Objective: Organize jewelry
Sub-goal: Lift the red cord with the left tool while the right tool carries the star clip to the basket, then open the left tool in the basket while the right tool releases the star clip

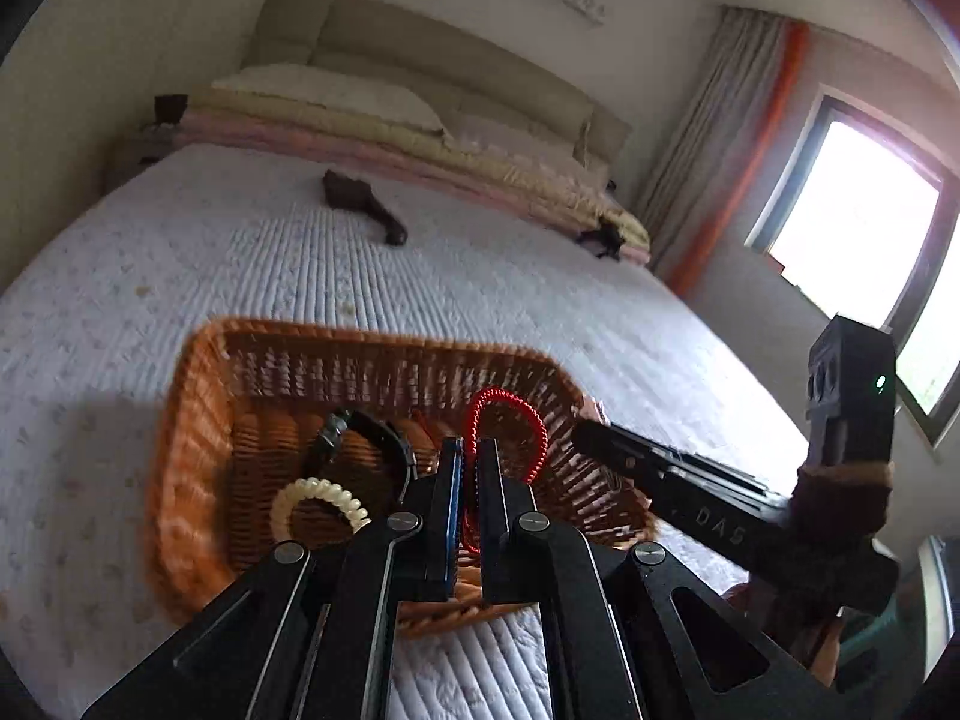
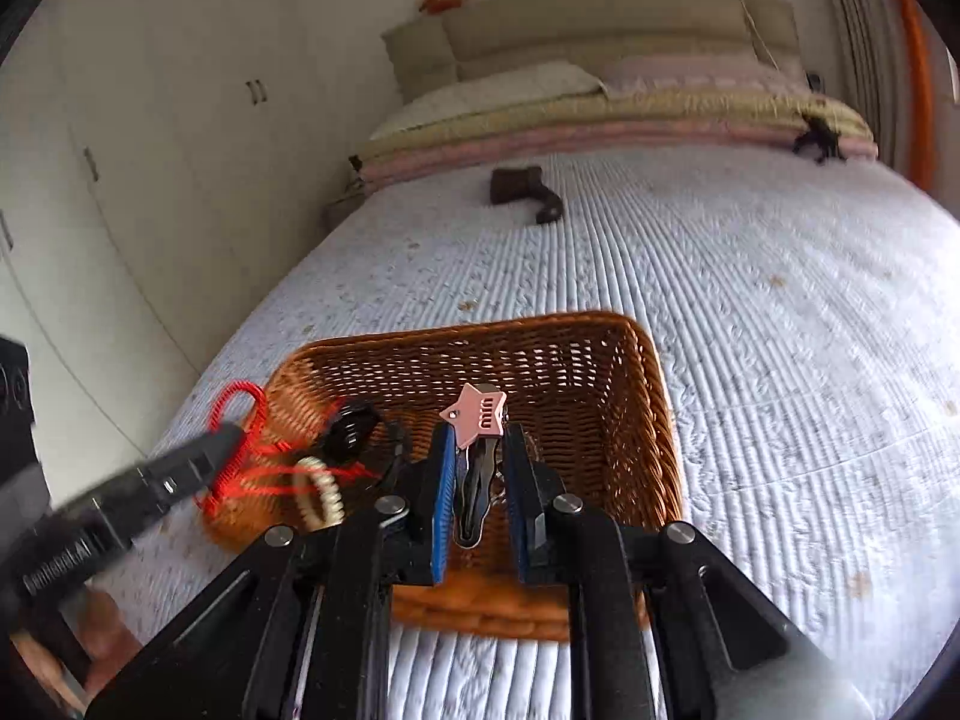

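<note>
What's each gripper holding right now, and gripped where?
Left gripper: red beaded bracelet, pinched on its lower strands, loop standing above the tips. Right gripper: hair clip, gripped across its dark body, pink star end protruding.

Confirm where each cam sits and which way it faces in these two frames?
Left wrist: on the left gripper, looking along its fingers, shut on a red cord bracelet, down at the wicker basket; right gripper enters at right.
Right wrist: on the right gripper, shut on a pink star hair clip, facing the basket and bed; left gripper enters at left.
Shared: basket, cream coil hair tie, headboard, dark item on the bed.
</note>
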Demonstrator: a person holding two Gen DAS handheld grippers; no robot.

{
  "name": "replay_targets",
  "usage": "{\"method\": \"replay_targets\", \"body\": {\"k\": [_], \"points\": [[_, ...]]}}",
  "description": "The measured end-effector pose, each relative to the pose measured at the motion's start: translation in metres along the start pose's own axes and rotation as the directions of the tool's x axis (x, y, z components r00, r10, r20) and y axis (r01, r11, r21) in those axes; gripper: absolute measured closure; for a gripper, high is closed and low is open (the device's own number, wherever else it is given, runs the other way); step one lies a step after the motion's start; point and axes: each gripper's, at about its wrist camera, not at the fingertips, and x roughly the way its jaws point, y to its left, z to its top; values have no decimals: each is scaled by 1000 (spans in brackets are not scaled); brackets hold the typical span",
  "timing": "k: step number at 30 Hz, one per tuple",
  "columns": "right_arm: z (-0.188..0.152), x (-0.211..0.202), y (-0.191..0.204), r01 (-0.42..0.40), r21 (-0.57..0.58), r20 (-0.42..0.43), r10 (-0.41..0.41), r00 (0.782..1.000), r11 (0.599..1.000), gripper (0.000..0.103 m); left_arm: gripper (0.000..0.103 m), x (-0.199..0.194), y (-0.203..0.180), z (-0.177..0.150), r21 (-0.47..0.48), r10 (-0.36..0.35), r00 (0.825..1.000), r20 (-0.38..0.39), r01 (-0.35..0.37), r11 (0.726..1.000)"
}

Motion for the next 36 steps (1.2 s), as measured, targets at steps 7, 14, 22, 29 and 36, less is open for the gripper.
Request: {"method": "replay_targets", "body": {"k": [7,14,22,29,36], "points": [[-14,26,-8,9,-7,-66,-10,998,1000,85,99,46,0,-28,35,45,994,-98,-42,999],[-17,36,-7,39,-20,-81,-41,996,999,85,97,48,-7,-31,48,62,993,-103,-57,997],[-18,42,-2,57,-49,-92,-62,994,997,85,97,45,-4,-30,53,59,993,-102,-53,997],[-16,36,-4,-16,-19,-83,15,996,1000,67,94,42,-4,-29,47,67,992,-103,-63,997],[-13,-1,-9,-25,6,52,25,998,1000,63,65,18,3,-25,-16,-7,999,-39,7,1000]]}}
